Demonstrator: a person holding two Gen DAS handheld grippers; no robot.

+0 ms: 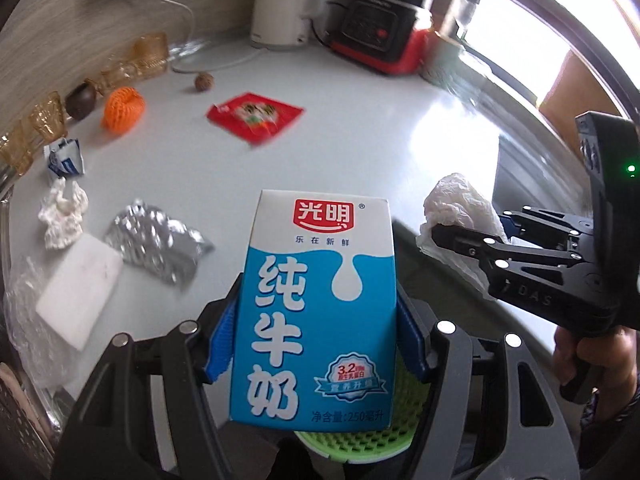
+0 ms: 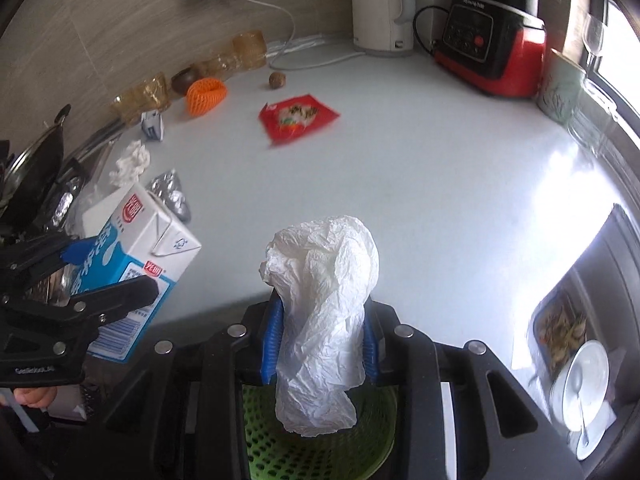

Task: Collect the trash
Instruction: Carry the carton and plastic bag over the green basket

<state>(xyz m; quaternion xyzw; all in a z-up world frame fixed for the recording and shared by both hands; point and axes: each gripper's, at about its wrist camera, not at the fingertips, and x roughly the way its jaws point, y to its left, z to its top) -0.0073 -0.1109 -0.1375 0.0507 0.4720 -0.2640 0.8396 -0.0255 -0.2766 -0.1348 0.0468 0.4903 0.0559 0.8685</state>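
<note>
Already both grippers are loaded. The left gripper [image 1: 316,344] clamps a milk carton [image 1: 320,312] by its two narrow sides, held upright above a green bin [image 1: 360,440] — stiff card, likely light if empty, and it will dent if squeezed harder, so the flat sides are the right place to hold it. The right gripper [image 2: 320,340] pinches a crumpled tissue [image 2: 324,312] around its middle, also over the bin [image 2: 320,456]; soft, nearly weightless, and it may cling to the pads on release.

Farther out on the worktop [image 1: 360,140] more trash lies apart: a white block [image 1: 80,292] on clear film, crushed foil [image 1: 156,240], a paper wad [image 1: 62,216], a torn blue-and-white scrap [image 1: 64,158], orange fruit netting [image 1: 122,108], a red wrapper [image 1: 254,116] — thin and flat, best taken at an edge — and a walnut [image 1: 203,81]. Amber glasses [image 1: 150,54] line the wall just behind the netting, fragile neighbours for any reach there. A kettle [image 1: 284,4] and a red-and-black appliance [image 1: 384,32] stand at the back.
</note>
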